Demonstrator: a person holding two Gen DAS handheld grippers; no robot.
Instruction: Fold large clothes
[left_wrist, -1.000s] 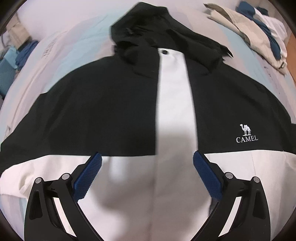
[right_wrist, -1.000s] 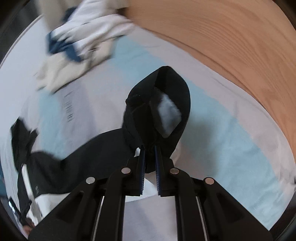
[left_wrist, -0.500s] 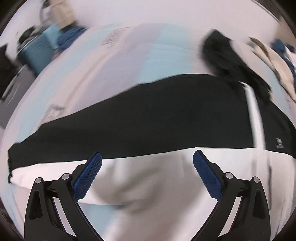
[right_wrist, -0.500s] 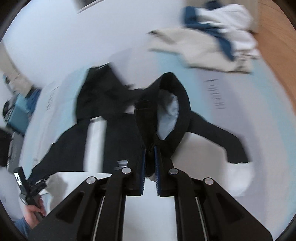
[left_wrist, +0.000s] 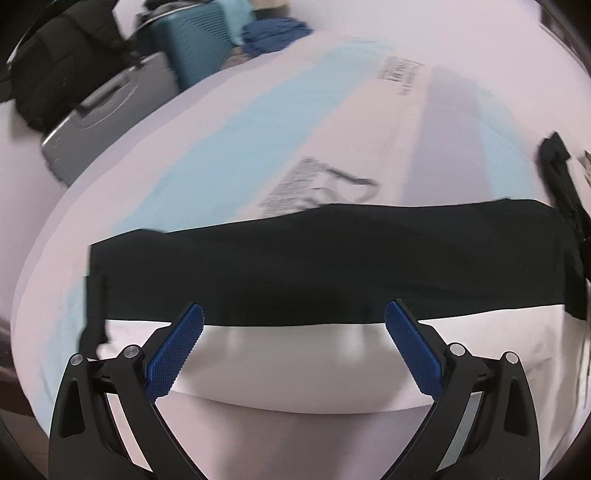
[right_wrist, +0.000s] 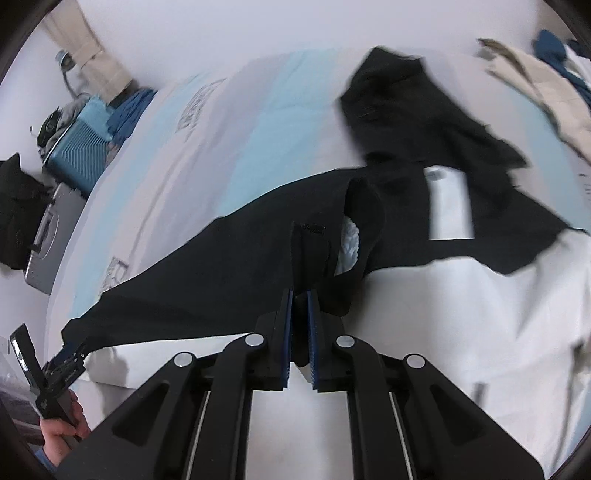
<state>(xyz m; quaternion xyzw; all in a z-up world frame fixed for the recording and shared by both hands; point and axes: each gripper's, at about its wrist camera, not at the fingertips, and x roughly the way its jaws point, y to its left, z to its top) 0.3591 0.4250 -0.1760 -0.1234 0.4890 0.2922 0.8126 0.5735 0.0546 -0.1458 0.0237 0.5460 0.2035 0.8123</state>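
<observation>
A black and white jacket lies spread on the bed. My right gripper is shut on the black cuff of its right sleeve and holds it over the jacket's chest. In the left wrist view my left gripper is open and empty above the jacket's left sleeve, black above and white below, which lies stretched out flat. The left gripper also shows in the right wrist view, near that sleeve's end. The hood lies at the far end.
The bed has a white and light blue cover. A pile of beige, white and blue clothes lies at its far right. A teal suitcase and a grey case stand beside the bed on the left.
My right gripper has carried the right sleeve cuff from the side over onto the jacket body. My left gripper has swung left from the chest to the left sleeve, still open.
</observation>
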